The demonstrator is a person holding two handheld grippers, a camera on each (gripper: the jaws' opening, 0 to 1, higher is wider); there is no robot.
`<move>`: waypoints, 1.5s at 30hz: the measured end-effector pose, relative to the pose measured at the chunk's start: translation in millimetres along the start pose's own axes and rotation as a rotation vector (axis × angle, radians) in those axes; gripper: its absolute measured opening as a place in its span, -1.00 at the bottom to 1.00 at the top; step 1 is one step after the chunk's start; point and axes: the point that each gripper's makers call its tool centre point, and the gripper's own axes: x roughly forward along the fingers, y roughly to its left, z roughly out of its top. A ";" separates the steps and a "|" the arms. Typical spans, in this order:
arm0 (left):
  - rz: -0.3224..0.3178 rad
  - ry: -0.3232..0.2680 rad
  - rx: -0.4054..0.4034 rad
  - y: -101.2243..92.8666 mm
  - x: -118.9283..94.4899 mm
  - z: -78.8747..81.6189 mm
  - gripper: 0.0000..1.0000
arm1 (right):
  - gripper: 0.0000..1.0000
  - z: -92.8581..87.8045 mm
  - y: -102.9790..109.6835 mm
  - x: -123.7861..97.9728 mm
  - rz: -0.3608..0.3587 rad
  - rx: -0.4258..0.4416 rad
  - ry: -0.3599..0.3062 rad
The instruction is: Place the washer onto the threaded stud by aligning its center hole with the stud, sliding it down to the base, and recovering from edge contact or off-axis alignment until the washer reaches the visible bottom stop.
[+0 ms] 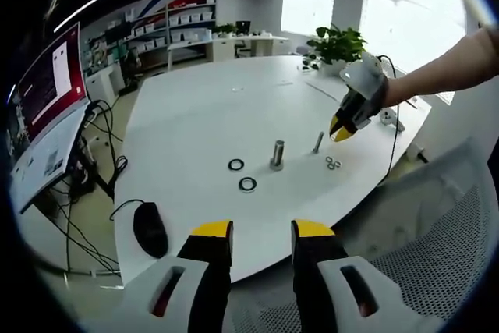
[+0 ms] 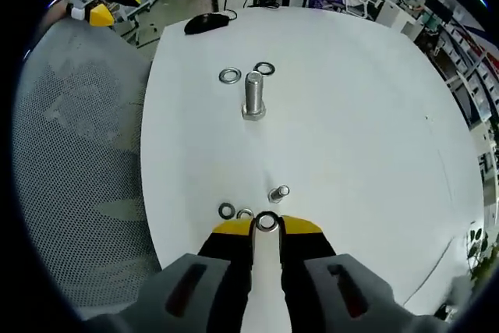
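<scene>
White tabletop is carrying everything, in a bright office. Near the table's edge closest to the right gripper, a small washer is sitting between its yellow tips; the jaws are standing nearly closed around it, though whether they are truly pinching it is hard to tell. Two more washers and a small bolt are lying just beside it. Toward the middle, the threaded stud is standing upright and bare, with two larger washers beside its base. Nothing is seated yet; carrying, aligning and sliding down are remaining. Left gripper is hovering off the opposite edge, jaws parted, empty.
</scene>
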 end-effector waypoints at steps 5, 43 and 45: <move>-0.001 0.001 0.001 0.4 0.2 -0.1 -0.44 | -0.72 4.9 -5.9 -3.0 -0.010 -0.010 -0.003; -0.016 0.004 0.004 -1.7 0.7 -0.6 -0.45 | -0.72 27.0 -14.4 2.7 -0.012 -0.058 -0.006; -0.017 0.003 0.005 -1.9 0.6 -0.5 -0.45 | -0.72 27.4 -13.8 1.3 -0.013 -0.062 -0.009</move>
